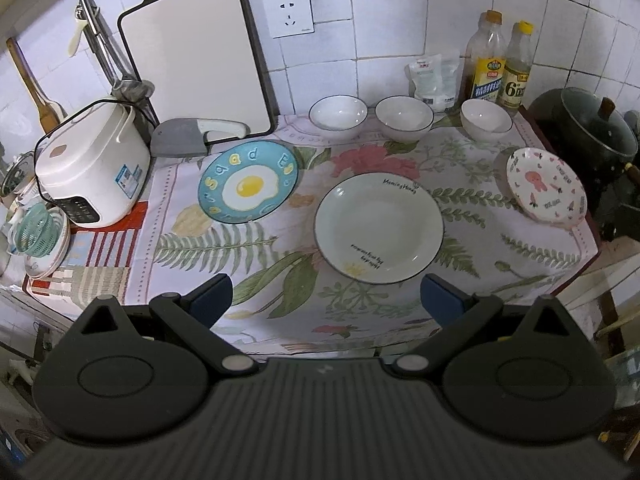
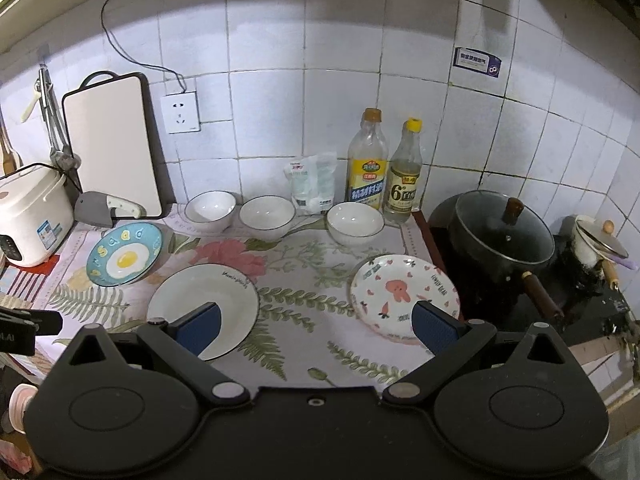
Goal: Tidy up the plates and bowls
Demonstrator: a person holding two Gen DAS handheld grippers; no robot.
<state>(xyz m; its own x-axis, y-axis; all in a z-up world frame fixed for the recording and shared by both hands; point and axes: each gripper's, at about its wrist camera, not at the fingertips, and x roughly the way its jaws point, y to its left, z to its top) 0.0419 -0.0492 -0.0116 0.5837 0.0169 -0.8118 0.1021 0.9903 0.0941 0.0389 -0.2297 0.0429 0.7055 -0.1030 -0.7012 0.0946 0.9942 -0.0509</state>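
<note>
Three plates lie on a floral cloth: a blue fried-egg plate (image 1: 248, 188) (image 2: 125, 259) at left, a large white plate (image 1: 379, 227) (image 2: 236, 292) in the middle, a pink-patterned plate (image 1: 546, 186) (image 2: 400, 286) at right. Three white bowls (image 1: 338, 112) (image 1: 404, 115) (image 1: 486, 118) stand in a row at the back; they also show in the right wrist view (image 2: 211, 208) (image 2: 267, 214) (image 2: 355, 222). My left gripper (image 1: 326, 300) is open and empty, above the cloth's front edge before the white plate. My right gripper (image 2: 316, 326) is open and empty, between the white and pink plates.
A white rice cooker (image 1: 90, 164), a cleaver (image 1: 192, 136) and a cutting board (image 1: 196, 56) stand at the left back. Two bottles (image 2: 367, 168) (image 2: 405, 172) and a bag (image 2: 310, 184) stand behind the bowls. A black pot (image 2: 500, 240) sits on the stove at right.
</note>
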